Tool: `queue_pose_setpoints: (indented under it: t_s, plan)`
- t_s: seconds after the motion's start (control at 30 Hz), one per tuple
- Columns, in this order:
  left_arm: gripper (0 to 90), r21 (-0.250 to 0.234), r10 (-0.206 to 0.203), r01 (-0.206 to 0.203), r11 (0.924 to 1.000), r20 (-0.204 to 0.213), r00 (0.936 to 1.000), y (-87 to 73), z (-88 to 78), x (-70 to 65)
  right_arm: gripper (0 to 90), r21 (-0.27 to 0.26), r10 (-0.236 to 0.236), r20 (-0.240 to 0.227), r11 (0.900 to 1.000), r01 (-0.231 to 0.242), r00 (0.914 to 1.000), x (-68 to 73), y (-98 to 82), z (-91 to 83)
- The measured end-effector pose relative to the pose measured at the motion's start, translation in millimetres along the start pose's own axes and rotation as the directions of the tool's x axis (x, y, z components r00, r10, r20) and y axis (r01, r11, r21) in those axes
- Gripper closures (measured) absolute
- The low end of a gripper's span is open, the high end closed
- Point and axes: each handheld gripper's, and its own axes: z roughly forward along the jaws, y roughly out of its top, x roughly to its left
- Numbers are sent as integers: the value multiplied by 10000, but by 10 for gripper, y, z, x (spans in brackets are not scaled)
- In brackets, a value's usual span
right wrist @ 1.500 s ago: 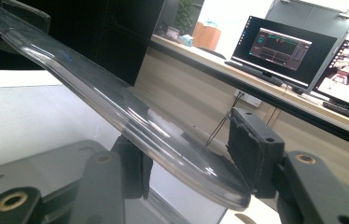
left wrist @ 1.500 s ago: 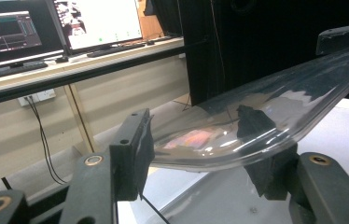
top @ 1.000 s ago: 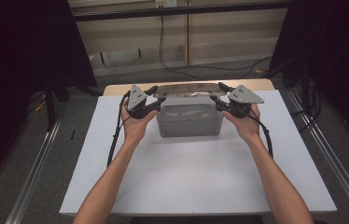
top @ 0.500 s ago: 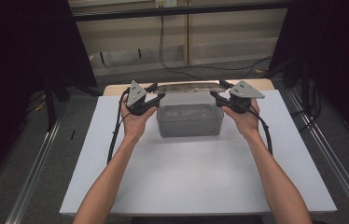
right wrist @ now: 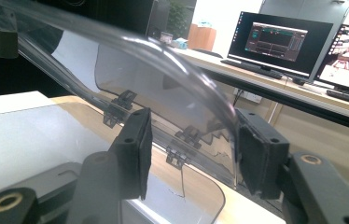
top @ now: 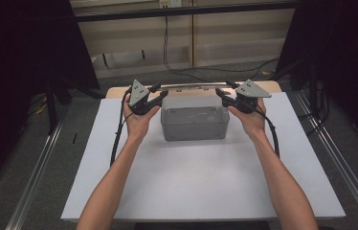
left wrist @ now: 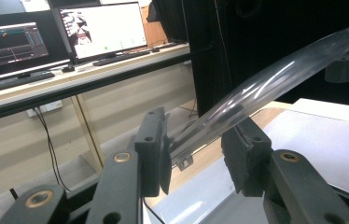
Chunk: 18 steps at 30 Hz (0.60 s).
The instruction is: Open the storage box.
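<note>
Since a second ago the clear lid has swung up from the grey plastic box, hinged at its 12 o'clock edge. Left gripper, jaws just closing, straddles the lid's 9 o'clock end; right gripper, half-open, straddles its 3 o'clock end, whether pinching I cannot tell. Box sits on a white tabletop; monitors stand behind.

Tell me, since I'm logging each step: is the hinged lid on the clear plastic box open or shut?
Open: the clear hinged lid stands raised behind the clear plastic box, hinges showing in the right gripper view.
</note>
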Motion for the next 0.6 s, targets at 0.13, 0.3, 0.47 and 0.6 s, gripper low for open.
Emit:
queue_pose_setpoints:
  t_s: [0.13,0.3,0.47,0.6]
  plan:
    - [615,-15,-23,23,10000,26,10000,2,8,8,496,47,149,52,9999,-150,9999,-25,-35,28]
    - [625,54,51,-51,10000,-9,10000,-1,28,30,549,33,191,48,9998,-191,9998,-54,-54,53]
    - [629,115,55,-54,9999,-77,10000,-10,60,52,612,-89,372,76,9993,-371,9993,-93,-64,57]
    - [614,138,-119,121,9998,-107,9999,-42,105,60,618,-114,341,52,9994,-340,9994,-108,-63,62]
